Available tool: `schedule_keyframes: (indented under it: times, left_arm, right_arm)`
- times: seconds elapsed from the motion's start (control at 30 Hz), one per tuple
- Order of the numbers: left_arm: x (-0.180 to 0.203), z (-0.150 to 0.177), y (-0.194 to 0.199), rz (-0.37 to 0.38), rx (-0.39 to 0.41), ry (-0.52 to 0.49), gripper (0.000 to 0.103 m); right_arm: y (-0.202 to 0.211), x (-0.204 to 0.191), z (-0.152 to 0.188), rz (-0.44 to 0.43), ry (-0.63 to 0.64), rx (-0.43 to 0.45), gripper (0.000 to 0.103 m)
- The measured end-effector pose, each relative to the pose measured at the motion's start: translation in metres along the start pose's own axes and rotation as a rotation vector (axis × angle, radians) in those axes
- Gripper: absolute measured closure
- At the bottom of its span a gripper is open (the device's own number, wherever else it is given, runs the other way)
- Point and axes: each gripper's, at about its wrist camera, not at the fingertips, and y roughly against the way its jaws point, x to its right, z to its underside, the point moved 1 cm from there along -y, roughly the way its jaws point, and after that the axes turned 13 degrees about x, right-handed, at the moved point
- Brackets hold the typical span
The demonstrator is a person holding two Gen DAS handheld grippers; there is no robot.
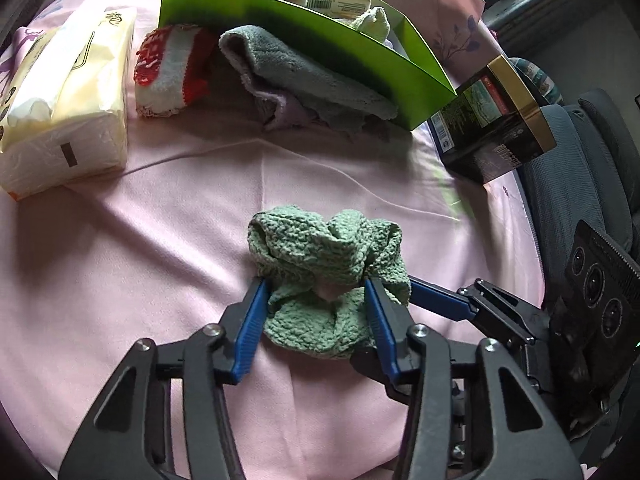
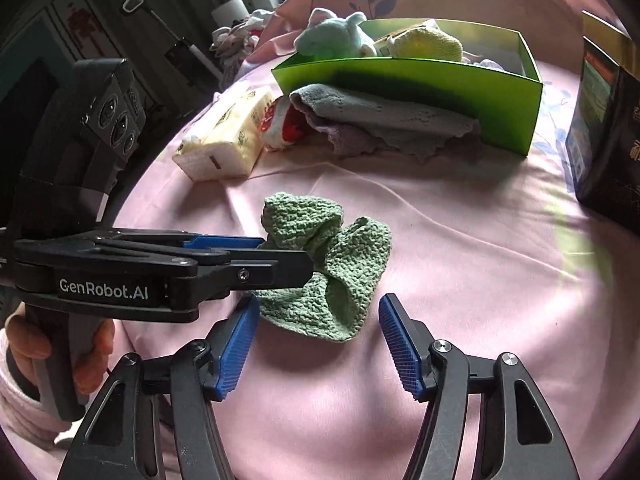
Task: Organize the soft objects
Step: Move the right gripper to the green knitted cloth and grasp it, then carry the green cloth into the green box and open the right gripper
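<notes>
Both tools (image 1: 316, 288) (image 2: 318, 308) flank green cloth (image 1: 328, 252).

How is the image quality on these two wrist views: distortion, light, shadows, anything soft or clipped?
Left wrist view: strong fisheye bending with dark corners; daylight from the top right, a shadow under the green cloth, and the pink sheet evenly lit. Right wrist view: same bending, a bright washed patch on the sheet at right, the green box front shaded dark in the middle, and the background room dim.
</notes>
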Motion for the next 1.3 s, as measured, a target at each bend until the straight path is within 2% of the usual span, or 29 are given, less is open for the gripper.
schedule_keyframes:
  times: [0.03,0.07,0.1,0.13,0.17,0.2,0.3,0.43,0.73,1.03,1.3]
  left_arm:
    - [-0.001,0.0,0.001,-0.002,-0.001,0.004,0.064]
    - [-0.002,-0.001,0.001,-0.002,-0.003,0.006,0.072]
    - [-0.002,-0.001,0.001,0.008,-0.006,0.009,0.084]
    - [-0.002,-0.001,0.001,0.024,-0.012,0.015,0.088]
    - [-0.002,-0.001,0.0,0.025,-0.012,0.016,0.093]
    - [-0.001,-0.001,-0.001,0.022,-0.011,0.013,0.095]
    - [0.001,-0.001,0.001,0.025,-0.003,0.011,0.098]
    - [0.01,-0.003,0.017,0.045,0.044,-0.011,0.098]
    - [0.031,-0.034,0.05,0.073,0.148,-0.061,0.097]
    - [0.056,-0.078,0.048,0.106,0.197,-0.131,0.097]
    - [0.077,-0.131,0.042,0.111,0.224,-0.193,0.097]
  right_arm:
    - [-0.003,-0.001,0.001,0.003,0.003,-0.008,0.04]
    - [-0.004,-0.001,0.0,0.01,0.007,-0.009,0.044]
    - [-0.004,-0.002,-0.002,0.011,0.005,-0.006,0.052]
    - [-0.005,-0.002,-0.003,-0.002,-0.003,-0.01,0.059]
    - [-0.006,-0.003,-0.005,-0.011,-0.006,-0.018,0.072]
    - [-0.007,-0.005,-0.006,-0.007,0.002,-0.019,0.079]
    - [-0.006,-0.012,-0.005,-0.008,0.021,-0.019,0.085]
    - [0.001,-0.022,-0.008,-0.018,0.047,-0.008,0.086]
    - [0.034,-0.028,-0.043,-0.025,0.063,0.119,0.086]
    - [0.052,-0.019,-0.086,0.054,0.109,0.212,0.086]
    - [0.056,-0.006,-0.129,0.115,0.127,0.283,0.086]
